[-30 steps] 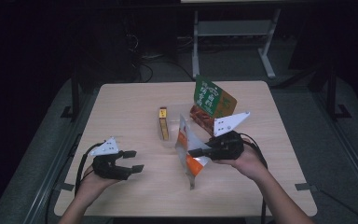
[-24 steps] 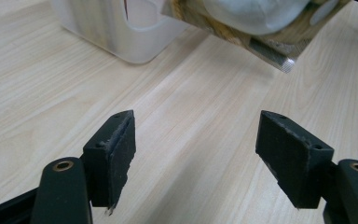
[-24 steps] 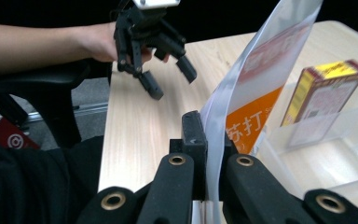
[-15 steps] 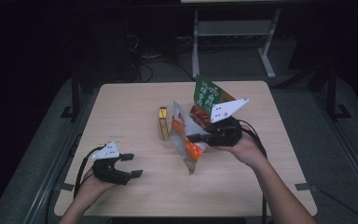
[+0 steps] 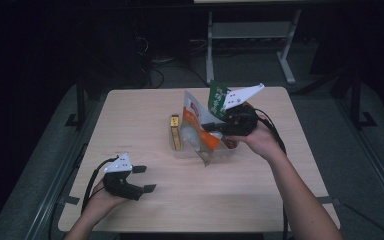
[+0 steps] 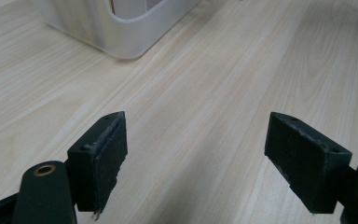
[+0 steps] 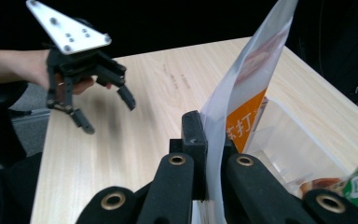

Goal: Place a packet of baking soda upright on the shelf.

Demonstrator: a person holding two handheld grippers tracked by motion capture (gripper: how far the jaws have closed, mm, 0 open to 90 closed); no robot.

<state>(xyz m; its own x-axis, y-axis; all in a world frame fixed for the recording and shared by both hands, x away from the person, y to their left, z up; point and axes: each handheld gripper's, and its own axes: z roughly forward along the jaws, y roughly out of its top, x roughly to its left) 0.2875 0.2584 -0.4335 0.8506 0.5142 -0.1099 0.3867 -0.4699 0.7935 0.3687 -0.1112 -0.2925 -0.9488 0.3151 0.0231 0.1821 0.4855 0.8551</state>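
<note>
table (image 5: pixel 260 200): carries a clear bin (image 5: pixel 180 150) for packs | orange-and-white snack bag (image 5: pixel 197 131): held upright above the bin, apparently for lowering in | right gripper (image 5: pixel 215 129): fingers clenched on the bag's edge | left gripper (image 5: pixel 144 179): fingers just spread, nothing between, parked aside near the front edge

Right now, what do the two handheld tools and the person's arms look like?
Both tools are matte black with two jaws. The left tool has flat, scuffed rectangular pads, brass-coloured pivot pins, a pale three-cornered plate on top and a black cable trailing back. The right tool carries the same plate and cable. Both forearms are bare, with no sleeves in view.
</note>
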